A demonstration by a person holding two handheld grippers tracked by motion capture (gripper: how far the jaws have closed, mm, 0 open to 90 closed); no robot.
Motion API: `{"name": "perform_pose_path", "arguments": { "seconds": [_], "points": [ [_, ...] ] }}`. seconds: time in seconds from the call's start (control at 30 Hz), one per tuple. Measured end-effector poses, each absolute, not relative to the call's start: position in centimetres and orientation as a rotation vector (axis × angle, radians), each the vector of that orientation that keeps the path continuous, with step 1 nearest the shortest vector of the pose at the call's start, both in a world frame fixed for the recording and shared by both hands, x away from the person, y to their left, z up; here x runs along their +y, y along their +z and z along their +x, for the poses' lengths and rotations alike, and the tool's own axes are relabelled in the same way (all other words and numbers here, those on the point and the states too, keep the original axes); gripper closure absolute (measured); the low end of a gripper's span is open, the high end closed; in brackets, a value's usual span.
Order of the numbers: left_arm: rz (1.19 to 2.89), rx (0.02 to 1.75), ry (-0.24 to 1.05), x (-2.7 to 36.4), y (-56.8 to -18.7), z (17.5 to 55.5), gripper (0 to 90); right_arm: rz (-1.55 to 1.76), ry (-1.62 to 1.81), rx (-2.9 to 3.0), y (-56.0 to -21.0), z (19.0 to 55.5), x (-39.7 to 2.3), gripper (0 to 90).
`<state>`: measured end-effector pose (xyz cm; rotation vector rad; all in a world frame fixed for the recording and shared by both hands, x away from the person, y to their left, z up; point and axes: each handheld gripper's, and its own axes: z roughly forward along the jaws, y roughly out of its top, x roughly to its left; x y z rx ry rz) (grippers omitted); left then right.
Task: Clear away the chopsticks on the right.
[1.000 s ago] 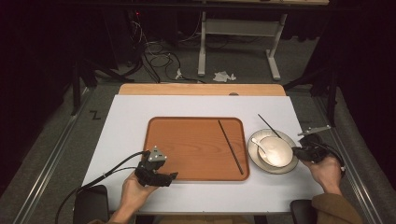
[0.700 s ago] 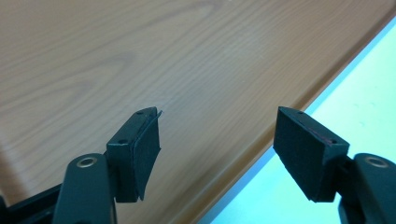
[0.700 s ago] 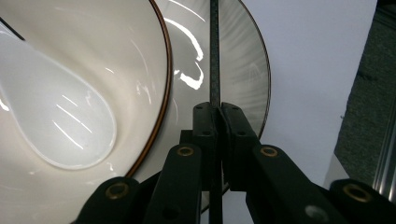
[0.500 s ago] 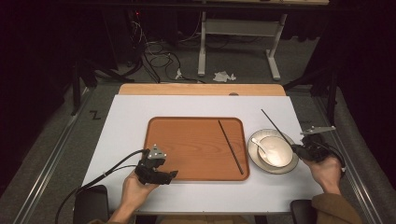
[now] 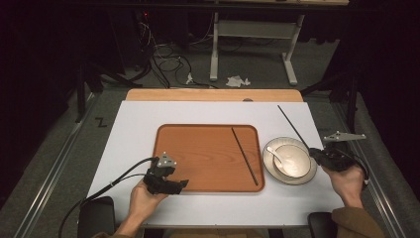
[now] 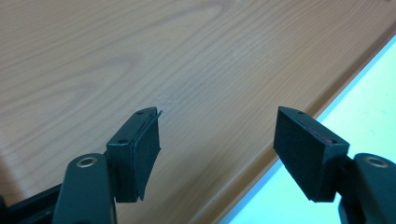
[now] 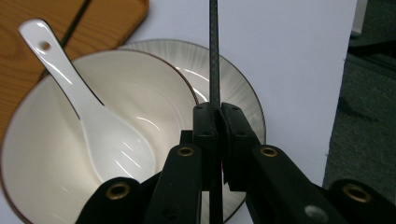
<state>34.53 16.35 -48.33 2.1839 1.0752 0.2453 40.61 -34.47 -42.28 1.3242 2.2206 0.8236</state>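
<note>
Gripping a thin dark chopstick, the right gripper has its jaws pressed fully together on it, and the stick points away from the hand, raised above the white table beside the plate. A white spoon lies in the bowl on that plate. The left gripper stands wide open and holds nothing, over the near edge of the wooden tray, where a second chopstick lies.

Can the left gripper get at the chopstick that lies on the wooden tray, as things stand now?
Probably yes. The left gripper is open and empty at the tray's near edge, and only bare wood shows between it and the chopstick on the tray. The right gripper, shut on the other chopstick, is off to the side.
</note>
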Motion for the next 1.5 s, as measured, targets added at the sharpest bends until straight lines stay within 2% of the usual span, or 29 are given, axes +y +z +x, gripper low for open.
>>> {"name": "perform_pose_path", "arguments": {
  "seconds": [0.37,0.73,1.2,1.5],
  "points": [
    [2.186,1.076,0.238,16.1,-48.5,34.4,31.2,1.204,0.923,2.276,-39.9,39.1,-30.9,86.5],
    [2.184,1.068,0.228,16.0,-48.4,34.1,31.0,1.045,0.907,2.395,-40.0,37.8,-26.0,86.5],
    [2.195,1.061,0.236,16.0,-48.4,33.9,31.1,0.989,0.919,2.459,-41.3,37.5,-22.4,86.5],
    [2.175,1.078,0.241,16.5,-48.2,33.8,31.1,0.986,0.794,2.52,-43.9,37.9,-18.9,86.3]
  ]
}}
